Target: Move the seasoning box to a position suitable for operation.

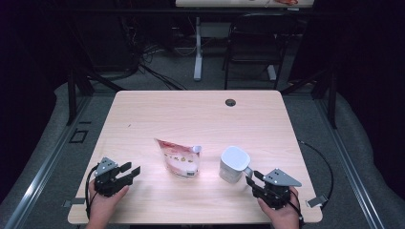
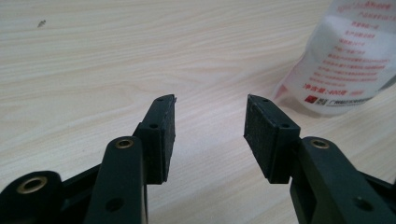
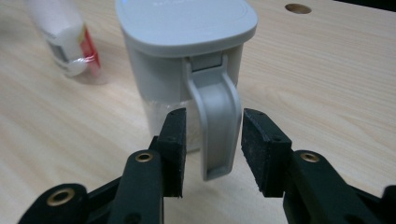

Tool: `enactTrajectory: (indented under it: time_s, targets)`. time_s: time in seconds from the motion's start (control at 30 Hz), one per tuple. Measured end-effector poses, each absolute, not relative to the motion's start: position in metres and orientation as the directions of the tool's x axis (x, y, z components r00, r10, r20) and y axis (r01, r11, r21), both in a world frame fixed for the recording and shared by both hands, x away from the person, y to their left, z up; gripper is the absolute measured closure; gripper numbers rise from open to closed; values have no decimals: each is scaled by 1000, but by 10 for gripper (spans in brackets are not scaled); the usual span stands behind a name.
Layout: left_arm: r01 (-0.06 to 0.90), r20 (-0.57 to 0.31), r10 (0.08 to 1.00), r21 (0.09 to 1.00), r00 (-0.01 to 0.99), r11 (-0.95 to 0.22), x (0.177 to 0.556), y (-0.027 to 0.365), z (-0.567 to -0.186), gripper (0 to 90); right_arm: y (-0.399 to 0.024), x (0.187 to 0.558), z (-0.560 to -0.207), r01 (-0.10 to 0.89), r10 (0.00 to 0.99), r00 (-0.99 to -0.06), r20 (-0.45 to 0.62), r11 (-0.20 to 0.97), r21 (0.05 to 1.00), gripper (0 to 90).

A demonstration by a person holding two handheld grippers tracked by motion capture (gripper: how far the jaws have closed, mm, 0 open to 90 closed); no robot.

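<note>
Jug handle stands between the right gripper's jaws (untouched).

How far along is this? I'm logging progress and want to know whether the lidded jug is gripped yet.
Done: nothing visibly. The pouch lies on the table, the jug stands lidded. In hand: the right hand-held gripper straddles the jug's handle with its jaws open, not pressing. The left hand-held gripper is open beside the pouch. Left: gripping and everything after.

Pale colours on a light wood-grain desk

A light grey jug with a grey handle; a white pouch printed with red text; both tools black.
</note>
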State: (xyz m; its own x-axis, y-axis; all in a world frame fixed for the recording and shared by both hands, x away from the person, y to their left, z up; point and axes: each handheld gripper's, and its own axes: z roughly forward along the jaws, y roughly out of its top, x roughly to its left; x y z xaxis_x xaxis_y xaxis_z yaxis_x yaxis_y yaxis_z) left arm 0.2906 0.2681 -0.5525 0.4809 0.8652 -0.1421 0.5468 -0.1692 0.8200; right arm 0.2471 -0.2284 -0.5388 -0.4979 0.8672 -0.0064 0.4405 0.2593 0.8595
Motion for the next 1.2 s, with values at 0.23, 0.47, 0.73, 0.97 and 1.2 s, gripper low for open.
enactTrajectory:
  time_s: [0.23,0.47,0.73,0.97,1.2]
  targets:
    - [543,-138,876,825,462,-156,285,270,-549,526,-215,255,-543,446,886,-460,-55,284,849,623]
    - [536,-151,878,834,453,-133,285,277,-551,535,-222,255,-542,450,896,-441,-46,266,852,614]
    - [547,-181,881,831,437,-100,285,282,-553,535,-228,265,-543,475,932,-359,-43,223,852,671]
    - [542,-167,890,834,424,-102,280,283,-553,533,-228,276,-546,486,938,-340,-60,230,843,713]
    - [549,-169,896,830,410,-94,278,286,-555,534,-226,283,-547,482,940,-333,-76,239,843,726]
